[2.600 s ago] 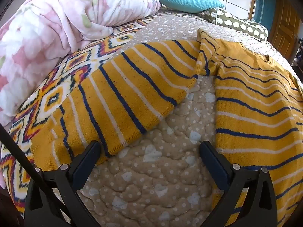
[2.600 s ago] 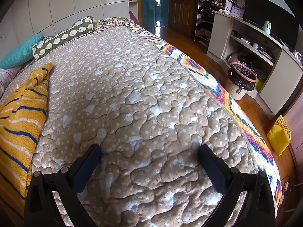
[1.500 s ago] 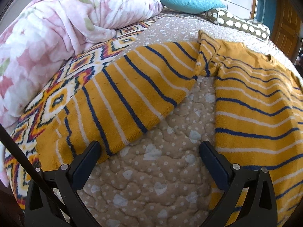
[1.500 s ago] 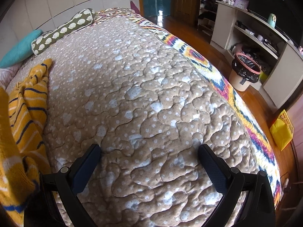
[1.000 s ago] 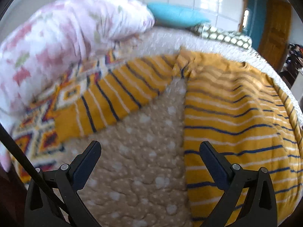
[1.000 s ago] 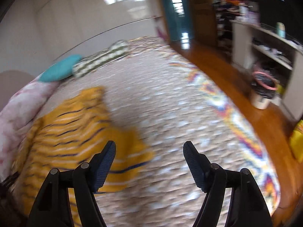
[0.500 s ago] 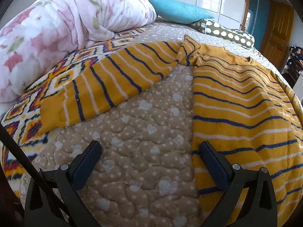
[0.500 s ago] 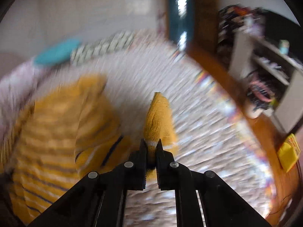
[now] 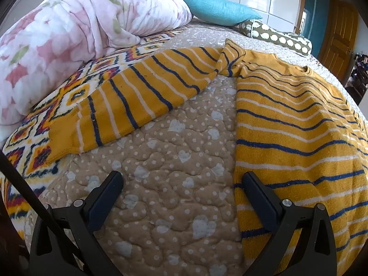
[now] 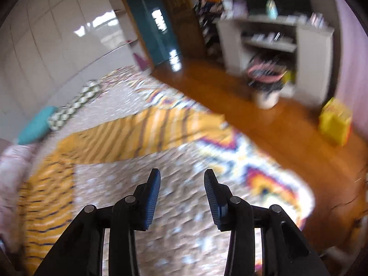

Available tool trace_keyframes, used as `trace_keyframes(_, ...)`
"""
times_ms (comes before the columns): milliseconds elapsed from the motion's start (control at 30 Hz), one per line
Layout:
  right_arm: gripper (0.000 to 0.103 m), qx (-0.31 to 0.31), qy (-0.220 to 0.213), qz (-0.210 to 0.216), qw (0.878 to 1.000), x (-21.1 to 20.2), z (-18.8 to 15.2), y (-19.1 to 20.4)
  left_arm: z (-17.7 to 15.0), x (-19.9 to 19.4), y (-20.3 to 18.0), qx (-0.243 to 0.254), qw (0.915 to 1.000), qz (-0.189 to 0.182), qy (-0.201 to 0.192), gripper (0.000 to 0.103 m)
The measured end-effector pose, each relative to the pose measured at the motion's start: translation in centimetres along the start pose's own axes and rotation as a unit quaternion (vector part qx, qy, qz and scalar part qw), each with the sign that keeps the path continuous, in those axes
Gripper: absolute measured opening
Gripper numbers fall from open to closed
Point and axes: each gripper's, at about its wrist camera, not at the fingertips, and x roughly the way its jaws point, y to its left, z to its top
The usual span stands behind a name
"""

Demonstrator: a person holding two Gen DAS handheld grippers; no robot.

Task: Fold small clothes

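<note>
A yellow sweater with blue and white stripes [image 9: 294, 124] lies flat on the beige quilted bed [image 9: 161, 161]. Its left sleeve [image 9: 138, 99] stretches out to the left over the patterned blanket. My left gripper [image 9: 181, 184] is open and empty, low over the quilt between that sleeve and the sweater's body. In the blurred right wrist view the sweater's other sleeve [image 10: 156, 133] lies stretched out toward the bed's right edge. My right gripper [image 10: 181, 184] is open and empty above the quilt, short of that sleeve.
A pink floral duvet [image 9: 76, 36], a teal pillow [image 9: 218, 11] and a spotted bolster [image 9: 276, 36] lie at the head of the bed. A patterned blanket [image 10: 253, 161] hangs over the right edge. Beyond are the wooden floor [image 10: 264, 115], a bin [image 10: 266, 85], shelves and a yellow bag [image 10: 335, 122].
My right gripper was shut on the right sleeve half a second ago; now it is open and the sleeve lies spread out. The left gripper pulled back slightly and stays open.
</note>
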Motion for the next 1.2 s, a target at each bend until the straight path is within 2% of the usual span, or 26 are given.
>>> trace_keyframes(33, 0.043, 0.016, 0.01, 0.021, 1.0, 1.0, 0.3, -0.3, 0.3, 0.1, 0.0, 0.002, 1.0, 0.003, 0.004, 0.103)
trace_keyframes(167, 0.043, 0.076, 0.032, 0.053, 0.995, 4.6, 0.6, -0.9, 0.3, 0.2, -0.2, 0.008, 0.9999, 0.011, 0.005, 0.103)
trace_keyframes(267, 0.043, 0.115, 0.038, 0.049, 0.991, 7.6, 2.1, -1.9, 0.2, 0.2, 0.1, 0.003, 1.0, 0.003, -0.003, 0.103)
trace_keyframes(500, 0.042, 0.174, 0.028, 0.015, 0.984, 10.7, 6.6, -3.7, -0.1, 0.2, 0.1, 0.002, 0.9999, 0.003, -0.013, 0.103)
trace_keyframes(533, 0.035, 0.182, 0.032, 0.008, 0.983, 11.1, 7.0, -4.0, -0.1, 0.2, 0.1, 0.002, 0.9999, 0.003, -0.014, 0.103)
trace_keyframes(567, 0.012, 0.188, 0.035, 0.006, 0.981, 11.5, 7.3, -4.3, -0.2, 0.2, 0.1, 0.002, 0.9999, 0.004, -0.014, 0.103)
trace_keyframes(667, 0.008, 0.185, 0.019, 0.001, 0.983, 10.6, 8.4, -3.6, -0.2, 0.2, 0.2, 0.002, 0.9999, 0.001, -0.015, 0.103)
trace_keyframes(767, 0.007, 0.118, -0.003, -0.009, 0.993, 8.7, 9.8, 0.7, -0.4, 0.1, 0.2, -0.001, 0.9998, -0.002, -0.018, 0.103)
trace_keyframes(833, 0.007, 0.053, -0.013, 0.016, 0.998, 7.4, 10.5, 6.2, -0.3, 0.1, 0.3, 0.0, 0.9999, -0.001, -0.017, 0.103)
trace_keyframes(900, 0.006, -0.002, -0.011, 0.054, 0.998, 7.1, 10.4, 12.0, -0.1, 0.0, 0.2, 0.001, 0.9999, 0.003, -0.014, 0.103)
trace_keyframes(933, 0.006, -0.039, -0.002, 0.09, 0.995, 7.2, 10.0, 16.5, 0.0, -0.1, 0.2, 0.0, 0.9999, 0.002, -0.012, 0.103)
trace_keyframes(1000, 0.006, -0.09, 0.017, 0.143, 0.985, 7.8, 8.5, 22.9, 0.3, -1.1, 0.6, -0.007, 0.9998, -0.003, -0.018, 0.103)
trace_keyframes(1067, 0.006, -0.138, 0.054, 0.197, 0.969, 9.3, 5.8, 30.5, 0.7, -2.5, 1.3, -0.02, 0.9993, -0.011, -0.032, 0.102)
trace_keyframes(1133, 0.006, -0.189, 0.086, 0.225, 0.952, 11.2, 2.7, 37.1, 1.0, -4.8, 2.6, -0.039, 0.9972, -0.024, -0.059, 0.102)
trace_keyframes(1200, 0.006, -0.239, 0.114, 0.228, 0.937, 13.4, -0.7, 42.6, 1.0, -6.5, 4.2, -0.054, 0.9956, -0.03, -0.071, 0.102)
